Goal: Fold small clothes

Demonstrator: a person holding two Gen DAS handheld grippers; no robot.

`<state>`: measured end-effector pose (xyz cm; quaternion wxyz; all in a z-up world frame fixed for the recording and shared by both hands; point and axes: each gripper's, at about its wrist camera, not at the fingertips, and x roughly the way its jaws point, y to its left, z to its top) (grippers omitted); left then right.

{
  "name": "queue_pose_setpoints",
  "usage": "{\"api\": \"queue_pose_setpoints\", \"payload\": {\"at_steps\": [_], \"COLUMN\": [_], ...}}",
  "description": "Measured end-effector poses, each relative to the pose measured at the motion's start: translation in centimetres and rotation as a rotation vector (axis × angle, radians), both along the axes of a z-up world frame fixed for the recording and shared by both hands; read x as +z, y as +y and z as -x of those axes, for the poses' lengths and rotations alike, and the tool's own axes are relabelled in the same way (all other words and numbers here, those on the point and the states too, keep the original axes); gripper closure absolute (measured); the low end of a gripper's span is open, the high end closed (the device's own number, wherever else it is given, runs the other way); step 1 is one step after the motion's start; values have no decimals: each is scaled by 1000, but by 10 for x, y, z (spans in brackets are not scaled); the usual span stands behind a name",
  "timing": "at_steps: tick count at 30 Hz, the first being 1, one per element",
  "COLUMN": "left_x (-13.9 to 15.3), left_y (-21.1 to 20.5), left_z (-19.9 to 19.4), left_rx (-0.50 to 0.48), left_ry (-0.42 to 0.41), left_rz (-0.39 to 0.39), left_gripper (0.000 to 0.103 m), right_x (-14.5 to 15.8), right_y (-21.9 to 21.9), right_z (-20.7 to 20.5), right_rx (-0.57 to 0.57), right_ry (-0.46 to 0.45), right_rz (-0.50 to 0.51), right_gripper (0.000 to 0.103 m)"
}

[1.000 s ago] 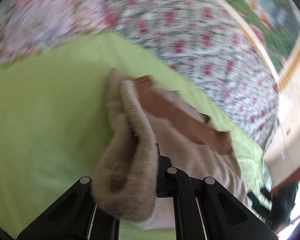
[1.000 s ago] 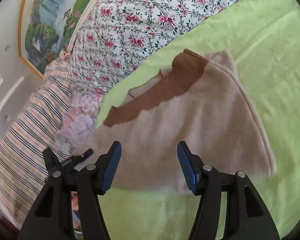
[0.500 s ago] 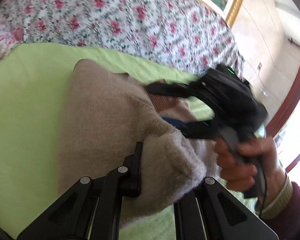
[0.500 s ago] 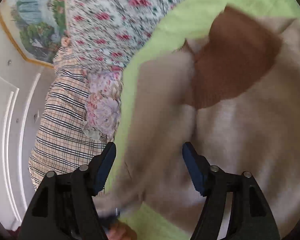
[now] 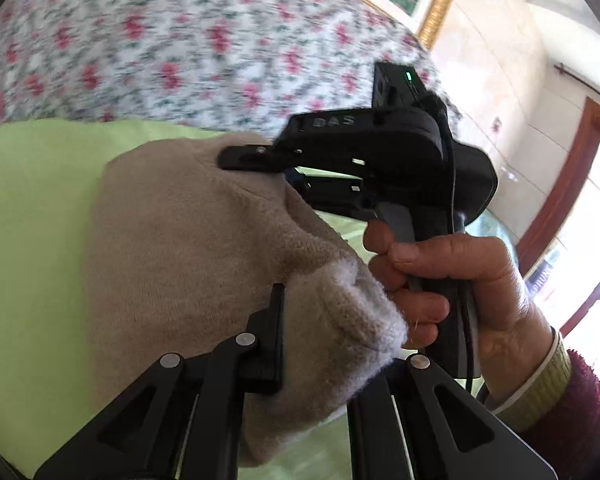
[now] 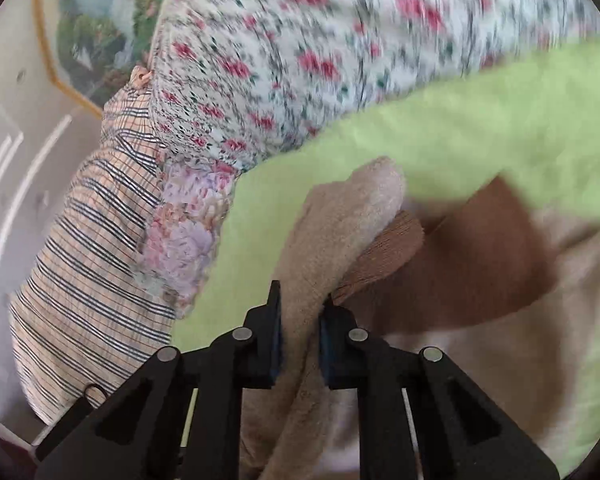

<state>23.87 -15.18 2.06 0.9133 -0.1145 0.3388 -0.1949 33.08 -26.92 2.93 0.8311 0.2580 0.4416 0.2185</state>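
A beige knit garment [image 5: 172, 248] with a brown ribbed collar [image 6: 480, 264] lies on the lime-green sheet [image 5: 32, 200]. My left gripper [image 5: 324, 344] is shut on a thick fold of its beige edge. My right gripper [image 6: 300, 340] is shut on another bunched beige fold beside the collar. In the left wrist view the right gripper [image 5: 380, 160] shows as a black tool in a hand, its fingers at the garment's far edge.
A floral quilt [image 6: 300, 48] lies beyond the green sheet. A striped plaid pillow [image 6: 88, 264] and a pastel floral pillow [image 6: 184, 248] sit at the left. A framed painting [image 6: 96, 36] hangs on the wall. A wooden door frame [image 5: 560, 184] is at the right.
My right gripper went from open over the garment to shut on a beige fold. My left gripper kept its hold and swung the fold toward the right gripper.
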Motion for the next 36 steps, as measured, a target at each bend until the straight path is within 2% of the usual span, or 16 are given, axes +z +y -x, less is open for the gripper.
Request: {"api": "queue_pose_setpoints", "payload": {"at_steps": [2, 6, 10, 12, 15, 17, 22, 23, 24, 25, 26, 27, 29, 31, 33, 36], "left_x": [-7, -39, -61, -72, -74, -67, -45, -39, -34, -29, -23, -19, -12, -8, -12, -33], "left_y": [-19, -50, -72, -77, -72, -64, -36, -28, -21, -14, -2, 7, 27, 46, 65, 86], "left_z": [-6, -20, -27, -30, -25, -19, 12, 20, 23, 27, 29, 25, 12, 1, -20, -49], "left_rx": [-16, -60, -99, -112, -128, -150, -171, -168, -160, -147, -118, -97, -57, 2, 50, 53], "left_ry": [9, 85, 136, 165, 187, 199, 187, 177, 172, 164, 156, 154, 140, 129, 164, 266], "left_rz": [-1, 32, 2, -16, -15, -9, 26, 30, 29, 31, 35, 42, 60, 41, 47, 130], "left_gripper": [96, 96, 95, 94, 90, 79, 64, 60, 57, 51, 43, 39, 29, 18, 18, 17], "right_x": [-2, -26, -46, -55, -59, -55, -43, -42, -40, -39, -38, -37, -37, -39, -44, -53], "right_y": [-16, -52, -65, -65, -70, -71, -70, -72, -74, -75, -77, -79, -82, -83, -83, -83], "right_z": [4, 13, 19, 20, 24, 29, 49, 55, 60, 65, 70, 75, 81, 83, 81, 78], "right_rx": [-12, -63, -91, -104, -137, -150, -174, -180, -188, -193, -200, -204, -199, -199, -191, -188], "right_ry": [15, 77, 105, 117, 110, 99, 86, 86, 87, 86, 84, 81, 82, 97, 120, 141], "right_rz": [62, 174, 253, 280, 259, 266, 299, 295, 289, 284, 274, 258, 226, 209, 195, 158], "right_gripper": [87, 87, 87, 87, 84, 80, 74, 70, 60, 53, 42, 36, 35, 34, 34, 34]}}
